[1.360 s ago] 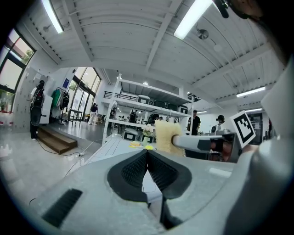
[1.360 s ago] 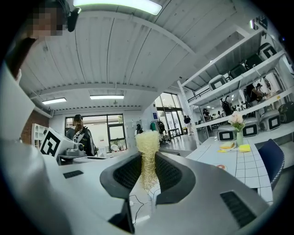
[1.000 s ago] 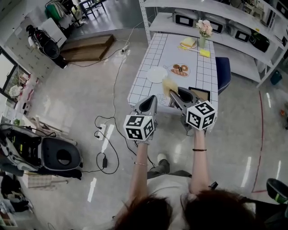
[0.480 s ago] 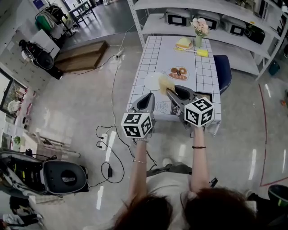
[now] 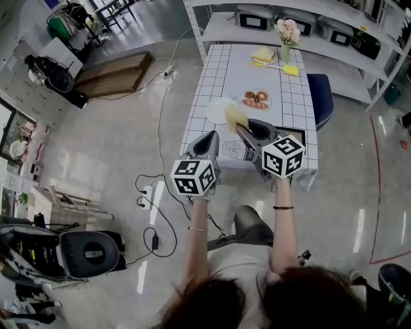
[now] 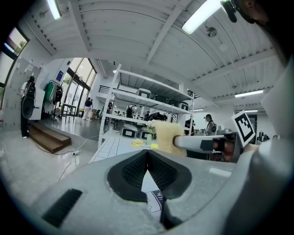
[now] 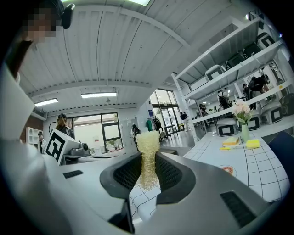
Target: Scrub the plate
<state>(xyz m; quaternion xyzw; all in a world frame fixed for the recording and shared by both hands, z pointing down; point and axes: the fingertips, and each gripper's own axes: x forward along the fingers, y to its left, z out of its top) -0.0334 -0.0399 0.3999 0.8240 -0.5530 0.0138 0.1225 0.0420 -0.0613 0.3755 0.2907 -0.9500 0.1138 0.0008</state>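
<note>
Glossy grey floor under a white grid-patterned table, backed by white shelving with microwaves, beside a low wooden platform, lit by ceiling strip lights and tall windows.

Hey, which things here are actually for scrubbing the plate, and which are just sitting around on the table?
For the job: white plate, yellow scrubber, right gripper holding it.
Just lying about: doughnut plate, flower vase, yellow block.

Bright ceiling tubes light everything evenly; gripper views bulge, edges dark.
</note>
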